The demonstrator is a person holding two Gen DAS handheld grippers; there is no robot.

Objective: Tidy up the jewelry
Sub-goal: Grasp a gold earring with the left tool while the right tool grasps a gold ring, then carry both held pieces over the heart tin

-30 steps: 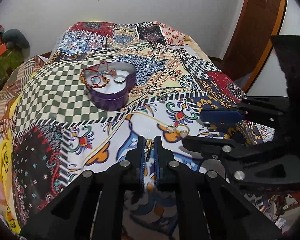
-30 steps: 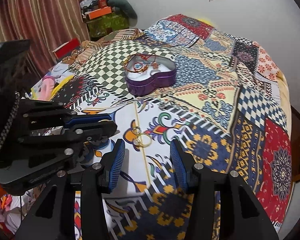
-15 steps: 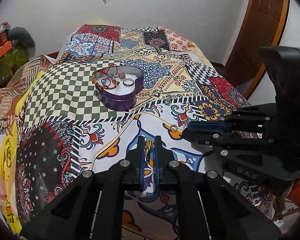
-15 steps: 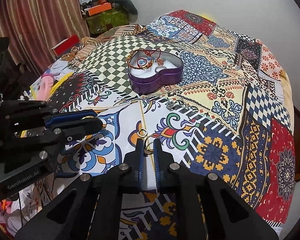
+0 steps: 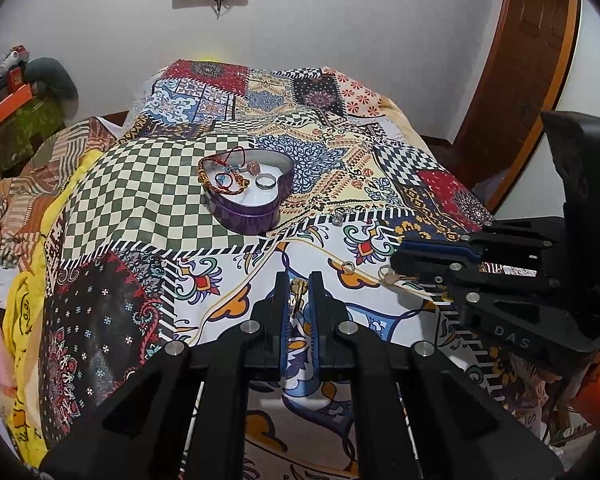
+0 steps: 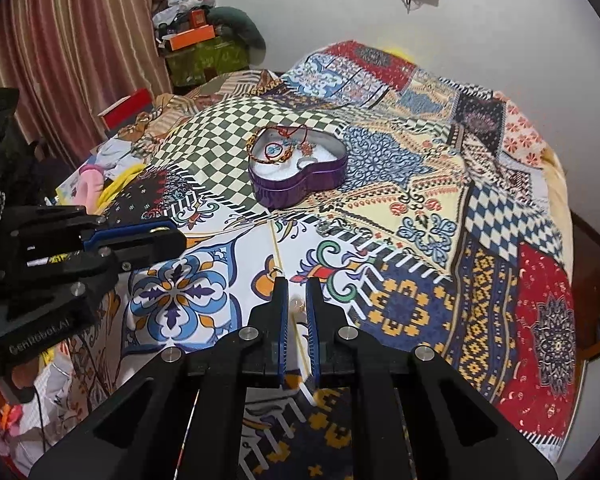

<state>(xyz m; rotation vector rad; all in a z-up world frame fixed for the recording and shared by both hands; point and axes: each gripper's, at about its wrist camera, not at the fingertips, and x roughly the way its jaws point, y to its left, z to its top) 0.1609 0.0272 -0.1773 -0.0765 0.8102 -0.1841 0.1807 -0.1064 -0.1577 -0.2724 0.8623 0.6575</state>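
A purple heart-shaped tin (image 5: 256,210) stands on the patchwork bedspread (image 5: 140,196), with bracelets and a silver ring (image 5: 265,181) lying inside. My left gripper (image 5: 298,280) is shut on a small gold piece (image 5: 299,293), held above the cloth in front of the tin. To its right, my right gripper (image 5: 398,262) is shut on a gold ring (image 5: 387,274) low over the cloth. In the right wrist view that gripper (image 6: 296,285) has its fingers pressed together, and the tin (image 6: 300,192) lies beyond. A small loose ring (image 5: 348,267) sits between the two grippers.
A small silver piece (image 5: 337,218) lies on the striped band near the tin. Boxes and clutter (image 6: 196,40) are piled by the striped curtain (image 6: 72,40) on the left. A wooden door frame (image 5: 536,64) stands at the right, and the bed's edge drops off there.
My right gripper has shut on the gold ring that lay between its open fingers. The left gripper has lifted a little with its gold piece still held.
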